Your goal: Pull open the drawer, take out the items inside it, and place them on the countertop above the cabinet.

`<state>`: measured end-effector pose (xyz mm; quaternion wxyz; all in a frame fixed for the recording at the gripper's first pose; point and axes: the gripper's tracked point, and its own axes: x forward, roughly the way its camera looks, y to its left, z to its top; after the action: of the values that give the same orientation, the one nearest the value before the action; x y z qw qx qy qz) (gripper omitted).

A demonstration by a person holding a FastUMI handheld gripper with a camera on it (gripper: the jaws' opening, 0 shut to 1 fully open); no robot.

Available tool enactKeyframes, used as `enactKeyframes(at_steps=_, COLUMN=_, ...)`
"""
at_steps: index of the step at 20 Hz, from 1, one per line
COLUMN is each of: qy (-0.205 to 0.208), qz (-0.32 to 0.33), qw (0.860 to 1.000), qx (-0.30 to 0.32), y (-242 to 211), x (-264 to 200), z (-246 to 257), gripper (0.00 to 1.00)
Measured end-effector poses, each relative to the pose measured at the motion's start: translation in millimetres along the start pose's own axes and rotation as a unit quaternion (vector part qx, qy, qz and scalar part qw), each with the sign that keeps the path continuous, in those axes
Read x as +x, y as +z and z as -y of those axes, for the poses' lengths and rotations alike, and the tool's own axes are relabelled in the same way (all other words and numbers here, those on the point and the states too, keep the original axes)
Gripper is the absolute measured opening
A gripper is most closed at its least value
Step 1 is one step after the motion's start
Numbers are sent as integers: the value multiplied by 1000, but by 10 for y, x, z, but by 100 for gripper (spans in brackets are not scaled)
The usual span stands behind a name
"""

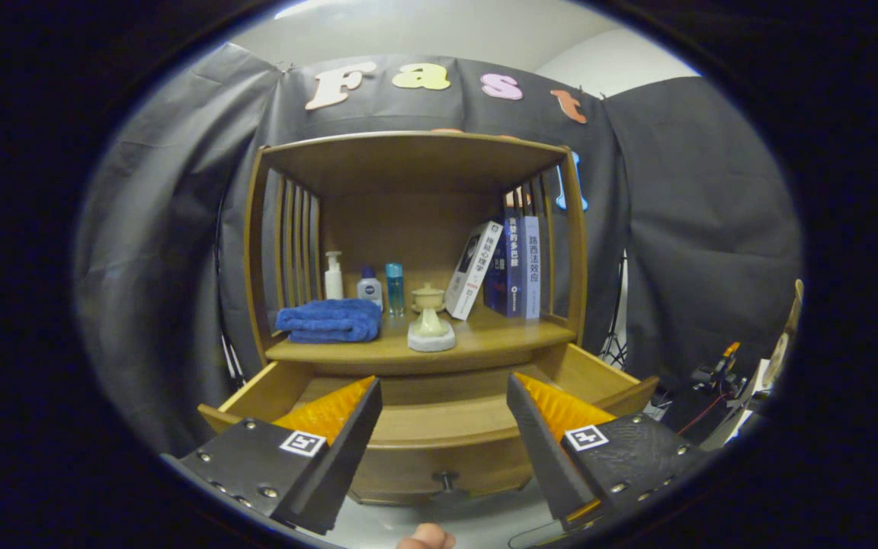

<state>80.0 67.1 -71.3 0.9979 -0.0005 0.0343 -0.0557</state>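
While my gripper (444, 408) hangs w/ fingers spread wide, empty, drawer (439, 435) sits pulled out just ahead.
Knob (445, 480) btwn fingers; beyond, countertop (485, 339) w/ blue towel (330, 320), ceramic cup (430, 324), bottles (366, 286), books (511, 267).

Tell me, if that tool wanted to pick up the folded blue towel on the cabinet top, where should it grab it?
Probably the rounded front fold of the blue towel, coming in from the front and slightly above. The towel lies flat in a thick stack beside the bottles, and its bulging fold faces the tool, giving both fingers something soft to pinch. The tool hangs open over the pulled-out drawer.
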Motion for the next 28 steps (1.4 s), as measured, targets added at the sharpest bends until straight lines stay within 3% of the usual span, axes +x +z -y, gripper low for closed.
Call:
enactKeyframes(at_steps=12, qy=23, qz=-76, qw=997, qx=-22, y=-794, x=52, z=-28, gripper=99)
enactKeyframes(at_steps=17, qy=52, qz=-72, qw=996, qx=-23, y=-873, x=167, z=-196, gripper=98)
enactKeyframes(at_steps=28, qy=51, qz=-65, qw=996, qx=-20, y=-854, x=208, z=-180, gripper=99)
